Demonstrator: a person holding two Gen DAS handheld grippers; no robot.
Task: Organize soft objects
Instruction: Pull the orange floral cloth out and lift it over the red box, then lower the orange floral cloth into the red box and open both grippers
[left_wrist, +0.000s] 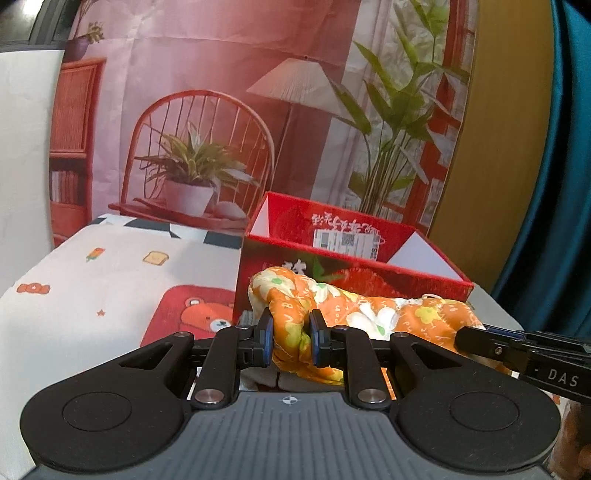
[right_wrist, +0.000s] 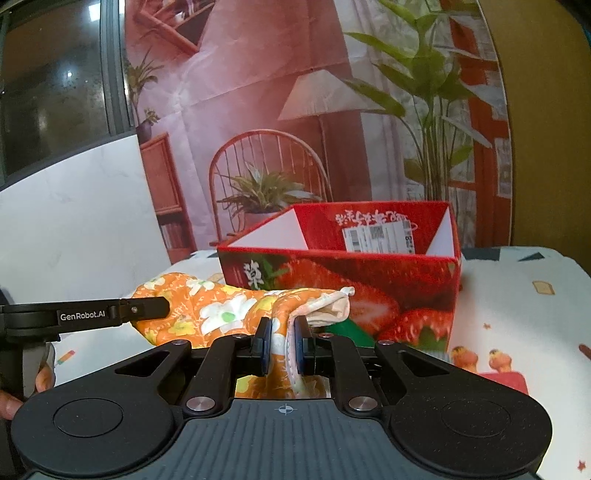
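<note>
Behind the cartoon-printed tablecloth (left_wrist: 110, 280) hangs a red room-scene backdrop (left_wrist: 207, 74).

An orange cloth (left_wrist: 369, 314) printed with white and yellow flowers hung bunched and crumpled, stretched sideways just in front of the red strawberry box (right_wrist: 369, 280). Its pale lining showed at one folded end. The box stood upright and open-topped behind the cloth, white inner flaps and a shipping label visible inside.
</note>
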